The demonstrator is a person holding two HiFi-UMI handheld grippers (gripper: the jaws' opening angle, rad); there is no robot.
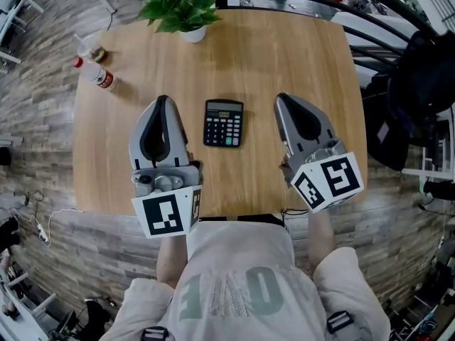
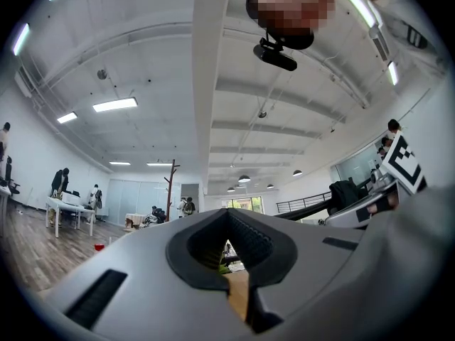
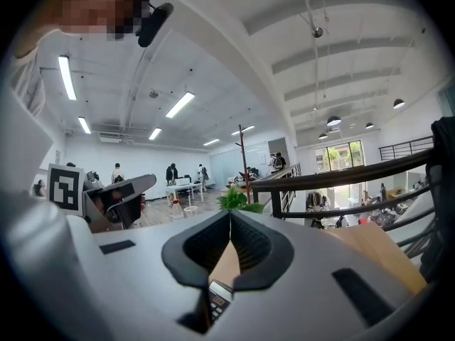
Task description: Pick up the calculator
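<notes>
A wooden table (image 1: 298, 69) stands on grey-brown plank flooring (image 1: 43, 162) under a white ceiling (image 2: 142, 55) with strip lights (image 2: 114, 105).

- My left gripper (image 1: 163, 99) and right gripper (image 1: 279, 98) reach out over the wooden table (image 1: 298, 48), both pointing away from me, each with its jaws together at the tip.
- The calculator (image 1: 223, 123) lies flat between them, keys up, touching neither.
- A plant (image 1: 182, 9) stands at the far edge.
- A bottle (image 1: 94, 71) sits near the far left corner, well apart from the calculator.
</notes>
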